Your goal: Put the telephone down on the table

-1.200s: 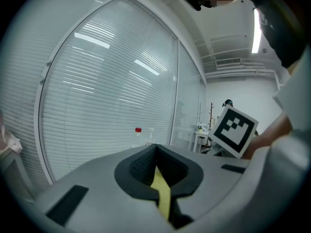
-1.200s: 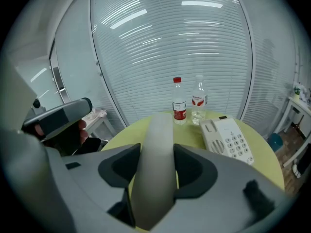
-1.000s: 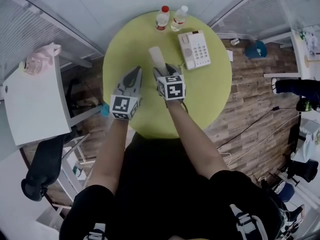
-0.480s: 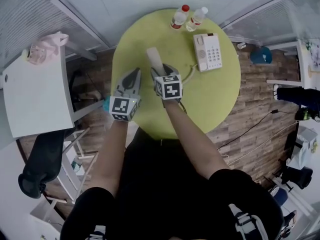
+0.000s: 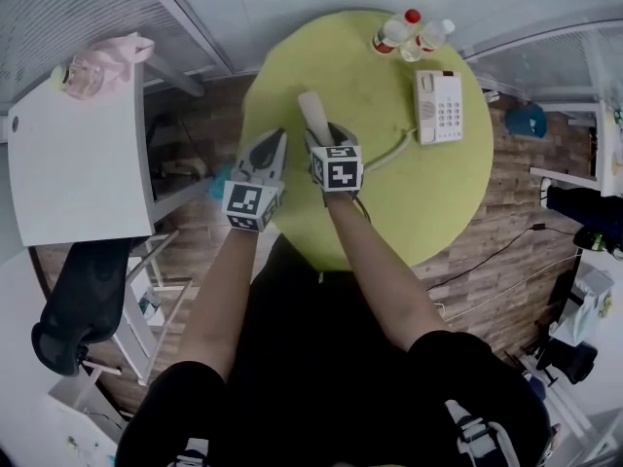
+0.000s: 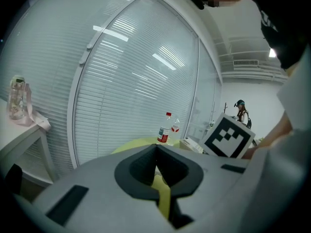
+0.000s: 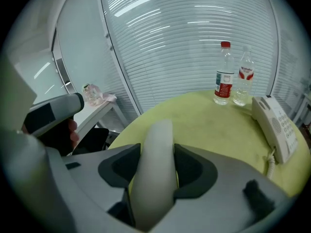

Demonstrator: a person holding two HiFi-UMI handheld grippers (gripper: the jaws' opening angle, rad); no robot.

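My right gripper (image 5: 322,136) (image 7: 156,166) is shut on the white telephone handset (image 5: 313,116) (image 7: 156,164), which sticks out ahead of the jaws above the round yellow-green table (image 5: 389,202) (image 7: 209,125). A coiled cord (image 5: 389,151) runs from the handset to the white telephone base (image 5: 439,107) (image 7: 275,125) at the table's right. My left gripper (image 5: 268,152) (image 6: 156,165) hangs beside the right one near the table's left edge, its jaws shut with nothing between them.
Two water bottles (image 5: 409,32) (image 7: 233,76) stand at the table's far edge beside the telephone base. A white side table (image 5: 78,173) with a pink bag (image 5: 97,64) is at the left. A black chair (image 5: 83,309) is below it. Glass walls with blinds ring the table.
The head view has shifted, so table and telephone base sit further right and up. Both grippers stay side by side, the right still holding the handset.
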